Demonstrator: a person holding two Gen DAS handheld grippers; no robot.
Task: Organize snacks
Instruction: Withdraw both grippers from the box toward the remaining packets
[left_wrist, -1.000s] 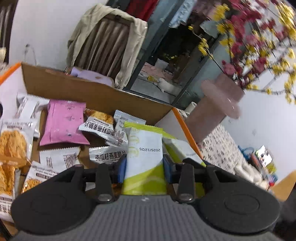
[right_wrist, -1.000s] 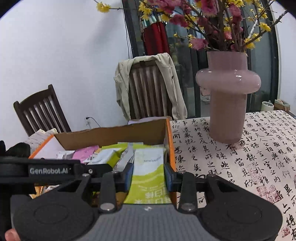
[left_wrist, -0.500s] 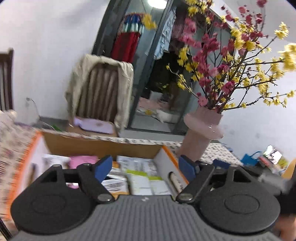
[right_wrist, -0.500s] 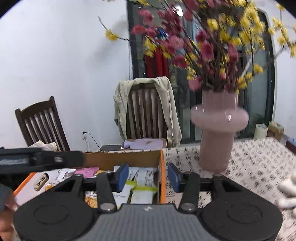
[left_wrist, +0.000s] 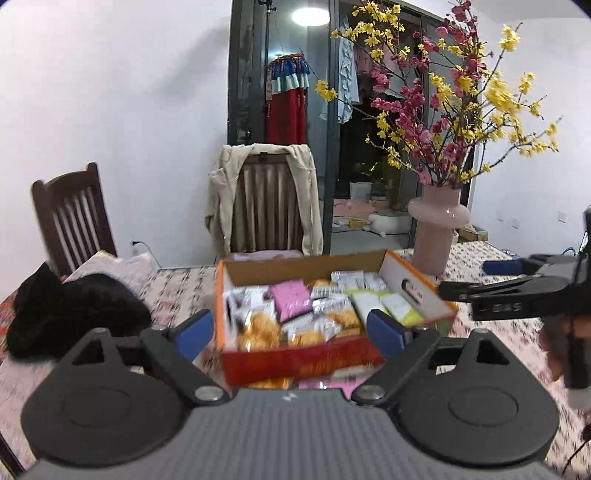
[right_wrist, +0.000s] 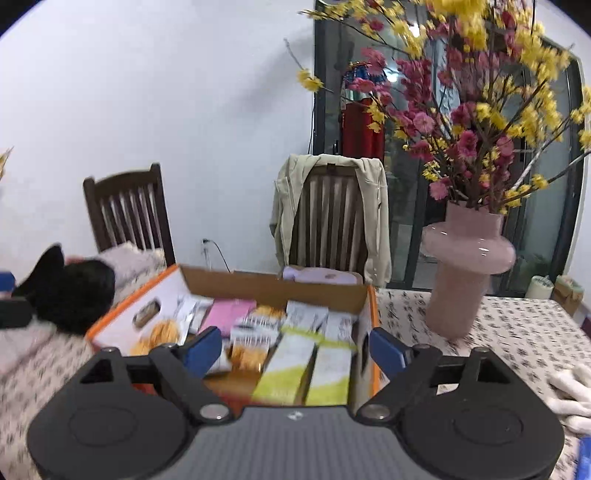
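Left wrist view: left gripper (left_wrist: 290, 328) and right gripper (right_wrist: 295, 349) jaws opening, empty, facing the snack box (left_wrist: 295, 360)

I see an orange-edged brown cardboard box (left_wrist: 406, 275) holding a pink packet (left_wrist: 290, 300), white-and-silver packets (right_wrist: 306, 314) and lime-green-and-white packets (right_wrist: 291, 363). The tablecloth (right_wrist: 517, 339) is white with black characters. A pale pink vase (right_wrist: 467, 273) carries yellow and magenta blossoms (right_wrist: 476, 96).
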